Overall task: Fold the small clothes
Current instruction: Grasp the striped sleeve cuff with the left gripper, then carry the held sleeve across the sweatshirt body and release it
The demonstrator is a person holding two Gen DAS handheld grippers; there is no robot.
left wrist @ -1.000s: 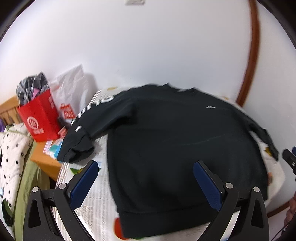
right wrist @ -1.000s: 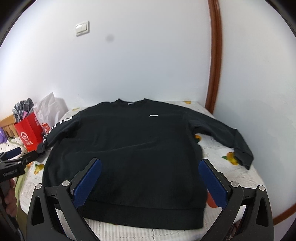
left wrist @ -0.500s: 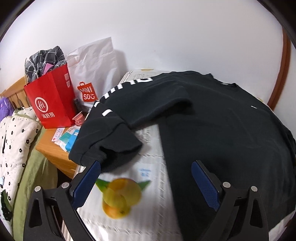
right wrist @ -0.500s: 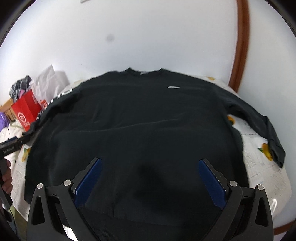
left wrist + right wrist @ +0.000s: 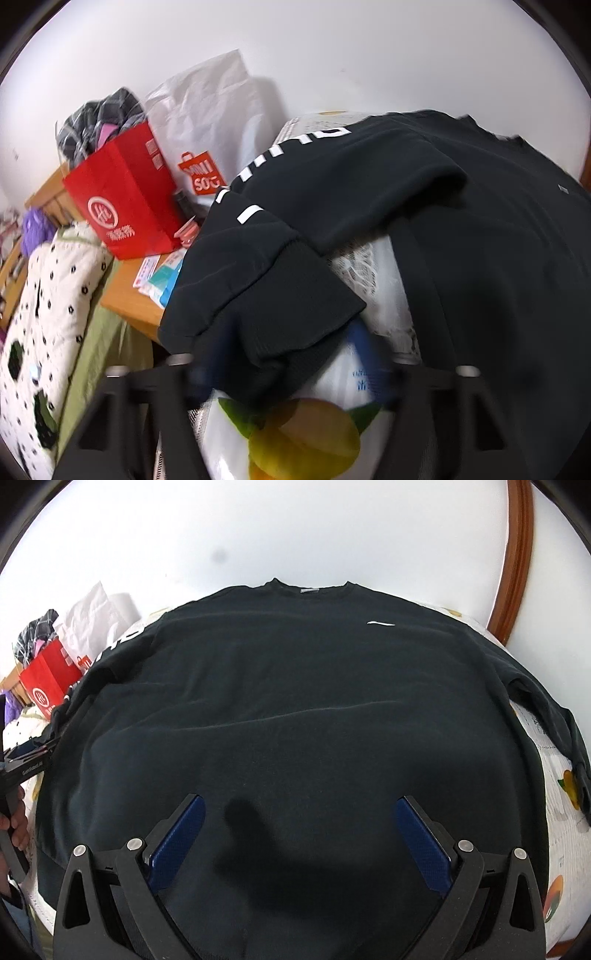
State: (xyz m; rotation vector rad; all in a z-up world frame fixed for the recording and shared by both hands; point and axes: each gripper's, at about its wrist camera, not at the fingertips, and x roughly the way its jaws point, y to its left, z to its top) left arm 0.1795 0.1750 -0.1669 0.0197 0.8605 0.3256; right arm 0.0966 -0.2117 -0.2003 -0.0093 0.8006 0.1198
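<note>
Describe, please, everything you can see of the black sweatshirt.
The sweatshirt is black, soft knit as it looks, with a ribbed crew neck, ribbed cuffs and hem, and a small white chest logo. It lies front up, spread flat on a fruit-print cloth. One sleeve carries white lettering; its cuff overhangs the cloth's edge. The left tool is closing with that cuff between its jaws. The other sleeve lies stretched out along the opposite edge. The right tool is open above the lower body.

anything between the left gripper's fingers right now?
Yes: the sweatshirt's sleeve cuff sits between the closing fingers of the left gripper, seen in the left wrist view. It is too blurred to tell whether the pads press it yet.
</note>
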